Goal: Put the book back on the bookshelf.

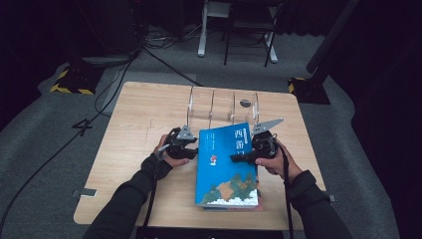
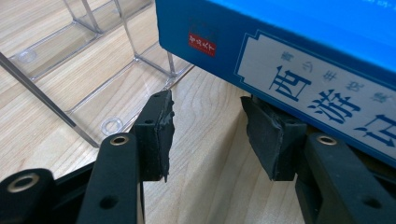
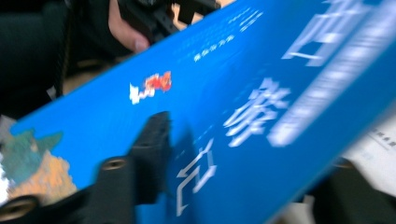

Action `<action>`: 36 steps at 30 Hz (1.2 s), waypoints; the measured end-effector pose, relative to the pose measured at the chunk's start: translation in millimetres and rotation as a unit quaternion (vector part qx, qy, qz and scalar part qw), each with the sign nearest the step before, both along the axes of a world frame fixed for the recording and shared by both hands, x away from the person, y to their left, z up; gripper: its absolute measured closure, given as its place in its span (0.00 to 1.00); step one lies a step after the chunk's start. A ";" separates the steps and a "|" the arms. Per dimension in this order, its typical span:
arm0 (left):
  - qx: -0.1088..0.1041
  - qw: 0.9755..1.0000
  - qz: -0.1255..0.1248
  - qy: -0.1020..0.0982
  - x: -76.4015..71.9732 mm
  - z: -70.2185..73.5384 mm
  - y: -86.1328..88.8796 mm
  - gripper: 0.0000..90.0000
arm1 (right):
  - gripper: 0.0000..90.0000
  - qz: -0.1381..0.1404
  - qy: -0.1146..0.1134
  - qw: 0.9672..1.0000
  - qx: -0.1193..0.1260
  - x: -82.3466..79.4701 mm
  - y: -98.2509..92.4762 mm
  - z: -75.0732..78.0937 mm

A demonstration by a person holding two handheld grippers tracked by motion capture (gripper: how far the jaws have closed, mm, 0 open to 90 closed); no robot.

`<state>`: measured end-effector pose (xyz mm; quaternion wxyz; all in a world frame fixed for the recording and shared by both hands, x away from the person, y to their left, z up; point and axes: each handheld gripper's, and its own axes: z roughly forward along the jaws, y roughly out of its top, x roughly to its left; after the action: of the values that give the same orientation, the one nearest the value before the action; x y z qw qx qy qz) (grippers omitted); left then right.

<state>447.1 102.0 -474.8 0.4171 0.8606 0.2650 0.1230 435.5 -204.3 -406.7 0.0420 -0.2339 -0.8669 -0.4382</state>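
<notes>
A thick blue book [image 1: 226,164] with a white title and a landscape picture lies at the table's near middle, its far end raised. My left gripper [image 1: 193,152] sits at the spine side. In the left gripper view [image 2: 208,135] its jaws stand apart over bare wood, and the right pad [image 2: 266,135] is tucked under the book's spine [image 2: 303,56]. My right gripper [image 1: 239,158] reaches in from the book's right edge. The blurred right gripper view [image 3: 252,154] shows one jaw lying on the cover [image 3: 224,84] and the other below the book.
A clear acrylic divider rack [image 1: 224,107] stands just beyond the book, and its slots [image 2: 93,60] are close to my left jaw. The wooden table [image 1: 139,114] has free room at its left. A pale edge [image 1: 231,206] shows beneath the book. Chairs and cables lie beyond.
</notes>
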 end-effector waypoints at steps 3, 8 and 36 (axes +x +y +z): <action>-0.012 1.000 0.004 0.004 4.0 -1.3 1.0 0.60 | 0.64 -0.003 -0.001 1.000 0.010 0.7 -2.1 0.0; -0.013 1.000 0.007 0.006 7.8 1.3 1.1 0.61 | 0.67 0.002 -0.024 1.000 0.010 -2.1 -1.4 3.4; -0.052 0.997 -0.018 -0.059 12.9 121.6 -0.2 0.99 | 0.81 -0.049 -0.254 0.964 0.060 -37.5 -2.8 66.9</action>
<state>460.1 101.7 -353.1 0.4784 0.8335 0.2306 0.1527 398.0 -207.1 -339.8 -0.1873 -0.1538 -0.8088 -0.5358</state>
